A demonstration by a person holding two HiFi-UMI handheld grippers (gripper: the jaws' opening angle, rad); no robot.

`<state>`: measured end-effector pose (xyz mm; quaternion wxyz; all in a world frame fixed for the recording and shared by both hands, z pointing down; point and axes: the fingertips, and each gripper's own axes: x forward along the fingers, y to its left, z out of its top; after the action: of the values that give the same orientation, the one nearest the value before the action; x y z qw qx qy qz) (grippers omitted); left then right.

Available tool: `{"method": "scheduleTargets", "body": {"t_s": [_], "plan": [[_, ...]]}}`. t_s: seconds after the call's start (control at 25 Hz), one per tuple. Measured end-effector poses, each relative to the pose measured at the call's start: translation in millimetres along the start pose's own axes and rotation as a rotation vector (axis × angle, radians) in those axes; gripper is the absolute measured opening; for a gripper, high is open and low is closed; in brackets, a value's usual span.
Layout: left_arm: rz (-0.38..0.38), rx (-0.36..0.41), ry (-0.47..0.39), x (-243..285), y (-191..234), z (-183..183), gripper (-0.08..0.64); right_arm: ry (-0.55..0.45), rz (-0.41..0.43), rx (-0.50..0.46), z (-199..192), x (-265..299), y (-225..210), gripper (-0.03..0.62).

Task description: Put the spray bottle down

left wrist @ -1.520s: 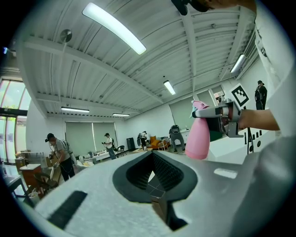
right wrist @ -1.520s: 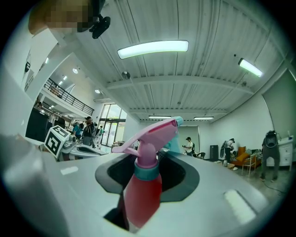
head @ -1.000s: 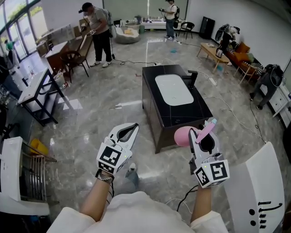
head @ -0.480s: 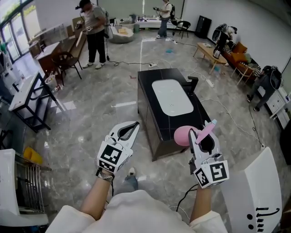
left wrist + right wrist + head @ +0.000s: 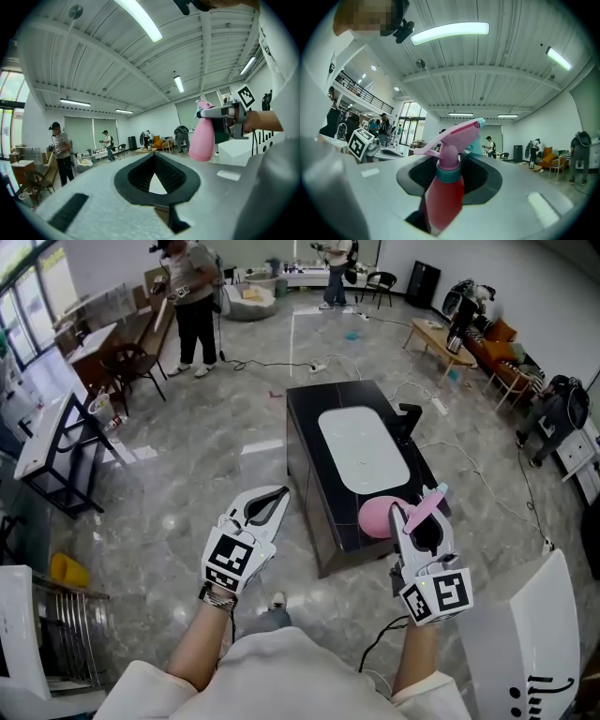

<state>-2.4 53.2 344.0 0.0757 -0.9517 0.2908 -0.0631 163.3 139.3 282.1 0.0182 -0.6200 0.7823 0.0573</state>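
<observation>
A pink spray bottle [image 5: 377, 518] with a pink trigger head and a teal collar hangs above the floor, right in front of the near corner of a black table [image 5: 309, 427] with a white oval inlay [image 5: 364, 448]. My right gripper [image 5: 412, 512] is shut on the bottle's neck; in the right gripper view the bottle [image 5: 445, 197] stands upright between the jaws. My left gripper [image 5: 279, 493] hangs over the floor to the left of the table, shut with nothing in it. The left gripper view shows the bottle [image 5: 205, 138] off to the right.
A white machine [image 5: 525, 634] stands close at the right, and a metal rack [image 5: 56, 652] at the lower left. Cables run over the grey floor round the table. A person [image 5: 192, 296] stands by chairs at the far left, another at the back.
The black table has come nearer and sits lower in the head view as I walk toward it. Both grippers keep their pose, and the bottle stays held.
</observation>
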Motion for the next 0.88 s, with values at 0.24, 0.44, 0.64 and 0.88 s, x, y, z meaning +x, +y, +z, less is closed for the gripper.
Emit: {"method": "scheduleTargets", "body": {"t_s": [0.24, 0.44, 0.64, 0.88], "plan": [[0.003, -0.015, 0.005, 25, 30, -7, 0.005, 0.016, 0.004, 0.004, -8, 37, -11, 0.152], [0.006, -0.022, 0.019, 40, 50, -12, 0.005, 0.027, 0.01, 0.011, -12, 63, -18, 0.152], [0.01, -0.028, 0.024, 45, 71, -16, 0.005, 0.033, 0.019, 0.013, -14, 86, -16, 0.152], [0.008, -0.033, 0.03, 57, 91, -24, 0.005, 0.037, 0.025, 0.011, -19, 112, -17, 0.152]]}}
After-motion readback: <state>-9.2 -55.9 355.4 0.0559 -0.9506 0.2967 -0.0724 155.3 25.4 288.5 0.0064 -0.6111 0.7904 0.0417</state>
